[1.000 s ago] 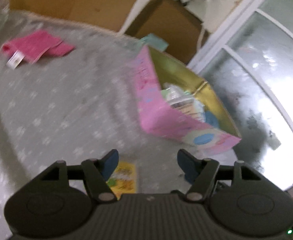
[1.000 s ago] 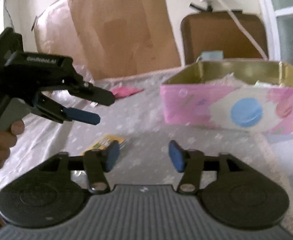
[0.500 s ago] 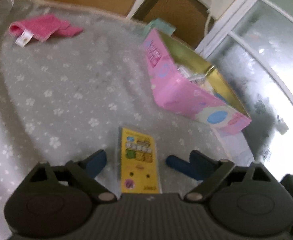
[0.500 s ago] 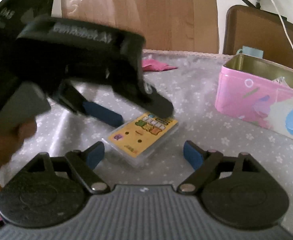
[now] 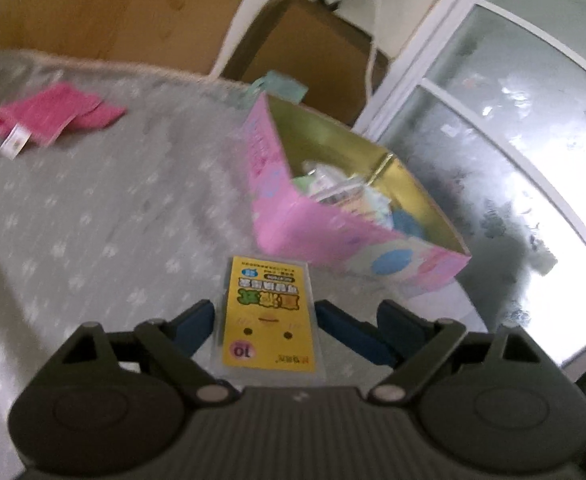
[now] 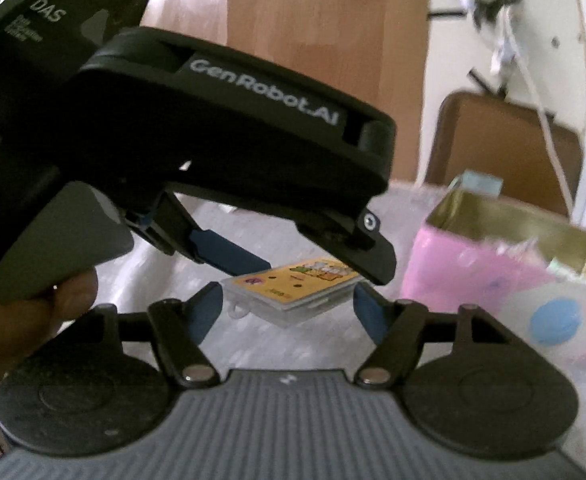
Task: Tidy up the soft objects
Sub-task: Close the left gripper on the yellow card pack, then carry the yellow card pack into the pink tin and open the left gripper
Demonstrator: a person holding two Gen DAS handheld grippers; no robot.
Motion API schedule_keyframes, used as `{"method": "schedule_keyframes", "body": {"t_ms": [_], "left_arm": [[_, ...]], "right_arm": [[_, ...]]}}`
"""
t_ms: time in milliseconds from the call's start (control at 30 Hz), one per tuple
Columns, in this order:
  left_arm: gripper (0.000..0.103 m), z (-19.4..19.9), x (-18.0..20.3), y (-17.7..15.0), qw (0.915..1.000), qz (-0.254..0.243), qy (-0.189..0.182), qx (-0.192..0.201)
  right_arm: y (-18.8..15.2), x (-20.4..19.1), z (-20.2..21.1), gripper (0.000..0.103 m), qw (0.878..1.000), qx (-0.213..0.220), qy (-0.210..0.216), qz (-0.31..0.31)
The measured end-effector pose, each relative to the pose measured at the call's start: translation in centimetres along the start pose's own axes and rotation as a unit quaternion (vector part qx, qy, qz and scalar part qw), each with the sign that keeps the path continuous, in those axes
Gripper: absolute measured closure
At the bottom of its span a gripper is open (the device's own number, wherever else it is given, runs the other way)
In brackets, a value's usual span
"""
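Because the yellow packet (image 5: 269, 314) lies flat on the flower-print surface (image 5: 93, 216), both claws come at it low. The left claw (image 5: 263, 322) is spread, fingers flanking the packet without pressing. The right claw (image 6: 287, 312) is closing, the packet at its twelve o'clock, untouched. The pink tin (image 5: 333, 236), probably its destination, stands at the left claw's one o'clock.

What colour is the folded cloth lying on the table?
Pink, with a small white tag: the folded cloth shows best in the left wrist view.
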State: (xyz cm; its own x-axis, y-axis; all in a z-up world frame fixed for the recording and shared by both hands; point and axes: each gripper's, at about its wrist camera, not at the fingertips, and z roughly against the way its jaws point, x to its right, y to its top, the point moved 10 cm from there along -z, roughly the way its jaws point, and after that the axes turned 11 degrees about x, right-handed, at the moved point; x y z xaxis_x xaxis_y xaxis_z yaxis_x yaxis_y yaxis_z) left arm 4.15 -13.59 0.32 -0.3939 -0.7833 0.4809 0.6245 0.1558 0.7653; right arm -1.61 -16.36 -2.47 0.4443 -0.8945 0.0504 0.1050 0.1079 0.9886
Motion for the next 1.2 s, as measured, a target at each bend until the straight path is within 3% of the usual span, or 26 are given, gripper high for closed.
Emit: {"method": "schedule_keyframes", "body": {"t_ms": [300, 400, 433, 500, 533, 567, 633, 700, 867, 1000, 1200], "left_arm": [[0.012, -6.3, 7.4, 5.9, 0.9957, -0.078, -0.050, 0.010], [0.002, -10.6, 8.5, 8.7, 0.9941, -0.093, -0.053, 0.021], [0.002, -12.0, 8.4, 9.4, 0.9939, -0.099, -0.044, 0.021], [0.008, -13.9, 6.4, 10.1, 0.9967, -0.079, 0.007, 0.015], [0.012, -13.9, 5.7, 10.0, 0.9981, -0.059, 0.012, 0.010], [0.012, -13.2, 5.0, 9.6, 0.9993, -0.034, -0.004, 0.011], [0.009, -11.4, 3.9, 9.0, 0.9989, -0.034, -0.012, 0.030], [0.007, -9.5, 2.2, 7.8, 0.9973, -0.054, 0.017, 0.047], [0.007, -5.3, -2.0, 4.5, 0.9962, -0.046, 0.052, 0.053], [0.006, -2.2, -7.0, 3.2, 0.9900, -0.047, 0.115, 0.067], [0.006, 2.1, -14.5, 2.7, 0.9711, -0.044, 0.220, 0.081]], "right_arm": [[4.2, 7.4, 0.8, 0.029, 0.994, 0.066, -0.081, 0.025], [5.4, 11.5, -0.7, 0.029, 0.990, 0.076, -0.119, 0.031], [5.5, 12.6, -1.6, 0.026, 0.988, 0.073, -0.128, 0.035], [4.6, 15.7, -4.9, 0.023, 0.985, 0.036, -0.159, 0.060], [3.8, 16.8, -5.8, 0.025, 0.982, 0.017, -0.176, 0.068], [2.8, 18.0, -6.5, 0.026, 0.979, -0.005, -0.193, 0.066], [1.9, 18.6, -5.4, 0.027, 0.983, 0.000, -0.180, 0.025], [1.4, 18.2, -3.5, 0.028, 0.985, 0.021, -0.172, -0.001], [1.5, 17.3, -0.1, 0.030, 0.980, 0.070, -0.181, -0.050], [2.4, 13.8, 0.5, 0.029, 0.980, 0.107, -0.155, -0.067], [3.1, 7.3, -3.2, 0.029, 0.992, 0.080, -0.065, -0.069]]}}
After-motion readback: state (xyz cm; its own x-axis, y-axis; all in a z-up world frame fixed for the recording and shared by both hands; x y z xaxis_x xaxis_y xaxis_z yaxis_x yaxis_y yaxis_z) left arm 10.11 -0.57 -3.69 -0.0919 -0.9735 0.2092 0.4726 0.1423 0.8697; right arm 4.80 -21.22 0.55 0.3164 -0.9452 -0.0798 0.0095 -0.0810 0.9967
